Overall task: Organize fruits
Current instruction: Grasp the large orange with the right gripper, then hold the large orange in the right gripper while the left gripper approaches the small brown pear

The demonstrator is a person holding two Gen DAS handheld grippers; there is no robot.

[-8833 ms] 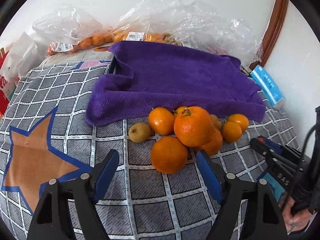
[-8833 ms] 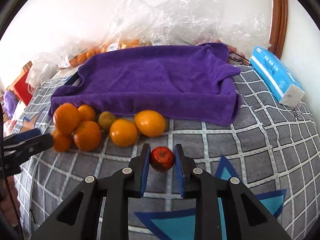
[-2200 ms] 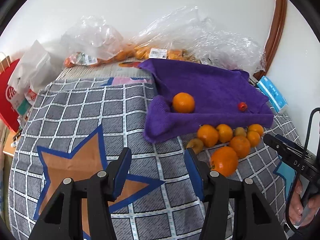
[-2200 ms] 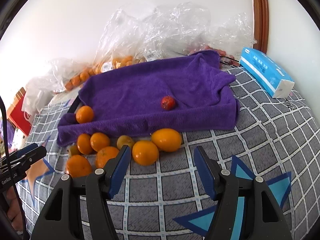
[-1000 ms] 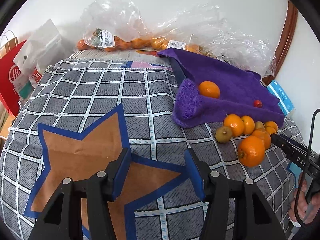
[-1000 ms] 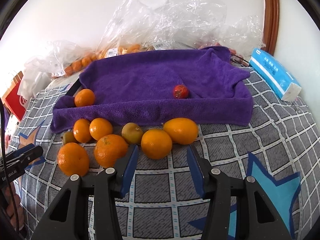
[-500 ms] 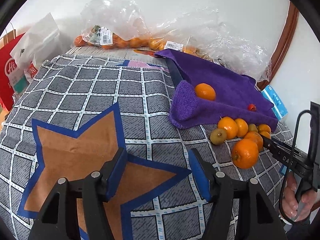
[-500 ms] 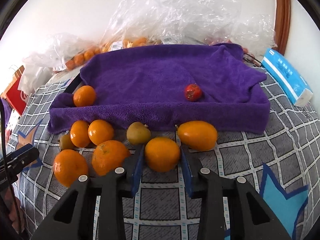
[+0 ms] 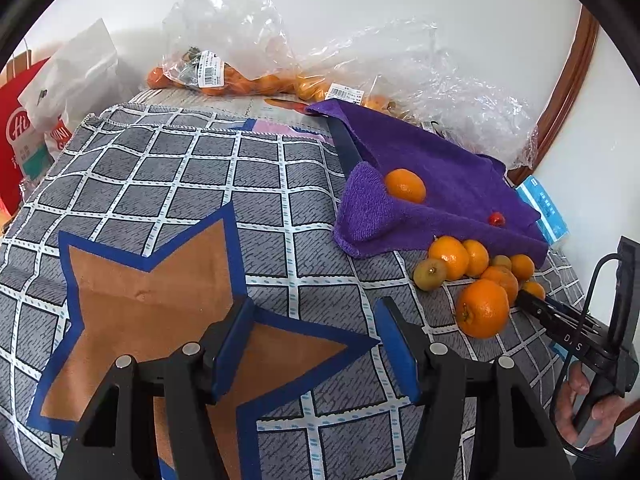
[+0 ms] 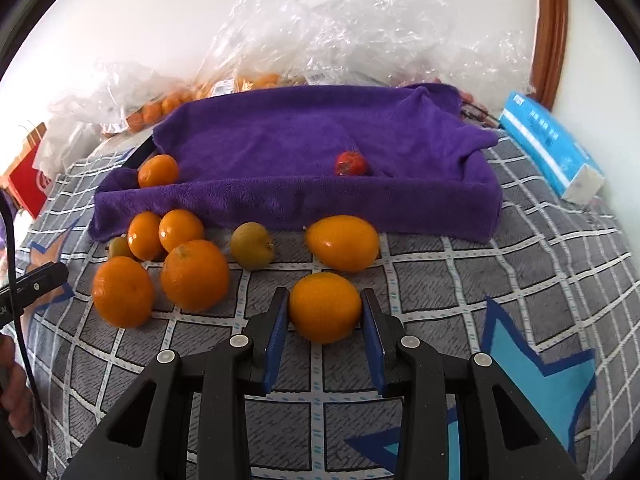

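Note:
My right gripper [image 10: 325, 312] has its pads on both sides of an orange [image 10: 325, 307] on the checked cloth. A purple towel-lined tray [image 10: 320, 200] behind it holds one orange [image 10: 158, 171] and a small red fruit [image 10: 351, 163]. Several more oranges [image 10: 195, 275] and two greenish fruits [image 10: 252, 246] lie in front of the tray. My left gripper [image 9: 316, 344] is open and empty over the brown star pattern, well left of the fruit pile [image 9: 482, 308]. The tray also shows in the left wrist view [image 9: 440, 216].
Plastic bags of oranges [image 10: 256, 80] lie behind the tray against the wall. A blue tissue pack [image 10: 552, 152] sits to the tray's right. A red paper bag [image 9: 20, 136] and white bag stand at the far left edge.
My right gripper has moved forward and closed around the front orange. My left gripper has stayed open, drifting slightly over the star pattern.

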